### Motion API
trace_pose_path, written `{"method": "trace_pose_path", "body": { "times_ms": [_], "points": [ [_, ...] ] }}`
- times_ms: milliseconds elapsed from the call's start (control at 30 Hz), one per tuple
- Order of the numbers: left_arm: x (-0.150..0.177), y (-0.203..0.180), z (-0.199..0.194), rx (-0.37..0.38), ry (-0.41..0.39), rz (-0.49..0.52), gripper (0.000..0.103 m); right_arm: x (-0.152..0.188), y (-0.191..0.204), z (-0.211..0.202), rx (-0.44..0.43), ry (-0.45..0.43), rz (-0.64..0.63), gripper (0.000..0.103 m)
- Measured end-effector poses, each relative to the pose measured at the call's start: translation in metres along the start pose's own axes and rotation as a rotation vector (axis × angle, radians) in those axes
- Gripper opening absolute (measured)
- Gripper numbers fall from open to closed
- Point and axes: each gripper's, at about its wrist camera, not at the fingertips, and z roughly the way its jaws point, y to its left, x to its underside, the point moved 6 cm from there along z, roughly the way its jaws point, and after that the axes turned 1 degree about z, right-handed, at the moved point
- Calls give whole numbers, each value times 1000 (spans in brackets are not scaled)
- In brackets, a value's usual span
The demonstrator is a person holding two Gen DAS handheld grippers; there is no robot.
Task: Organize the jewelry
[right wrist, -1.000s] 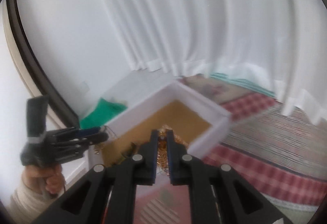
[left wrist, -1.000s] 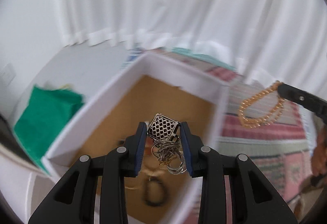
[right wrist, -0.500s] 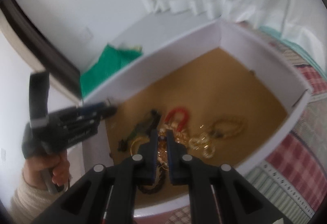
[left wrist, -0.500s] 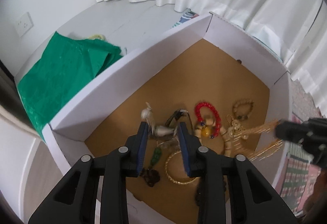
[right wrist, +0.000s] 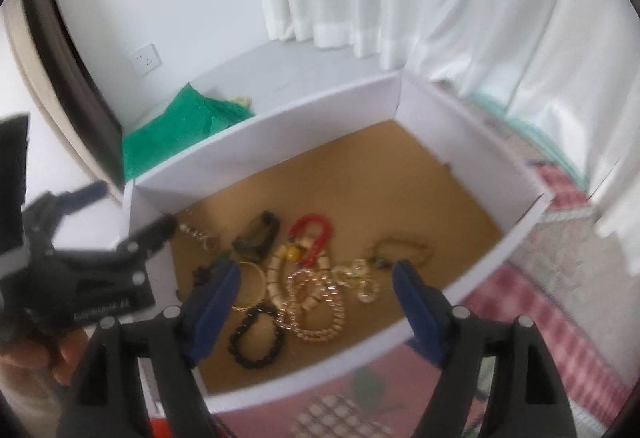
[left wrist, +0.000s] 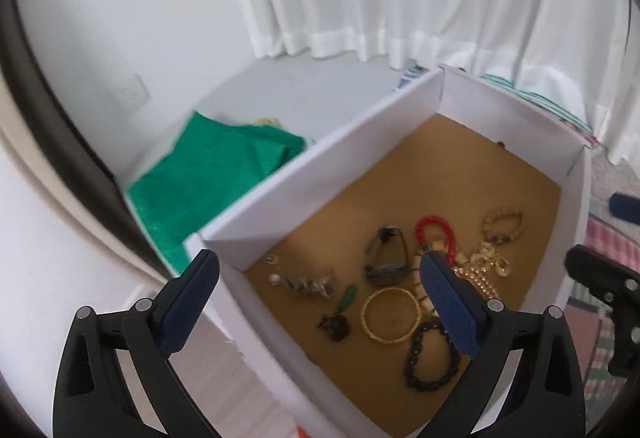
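Left gripper (left wrist: 316, 286) and right gripper (right wrist: 318, 292): jaws just opened wide, nothing gripped, both held over the white box (right wrist: 264, 142). Jewelry (right wrist: 304, 278) is heaped on its brown floor, near side.

Hidden and blurred parts

The left gripper (right wrist: 132, 214) is motion-blurred; a blue pad covers part of the gold bangle (right wrist: 256, 288); the box's (right wrist: 320, 370) near corner is cut off.

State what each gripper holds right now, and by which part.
Nothing. The left gripper and right gripper have just been opening; their jaws stand wide and empty above the white box, with the jewelry lying loose on its floor.
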Motion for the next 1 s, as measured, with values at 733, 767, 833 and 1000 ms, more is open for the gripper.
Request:
{"method": "trace_pose_path", "body": {
  "times_ms": [733, 767, 833, 1000],
  "points": [
    [14, 12, -34, 117, 78, -152, 100, 9, 3, -26, 111, 19, 7, 84],
    [15, 12, -33, 117, 84, -155, 100, 10, 3, -26, 113, 19, 8, 84],
    [16, 13, -32, 115, 85, -161, 101, 11, 1, -24, 116, 21, 12, 84],
    [17, 12, -36, 93, 55, -158, 101, 13, 0, -22, 113, 26, 14, 84]
  ]
}}
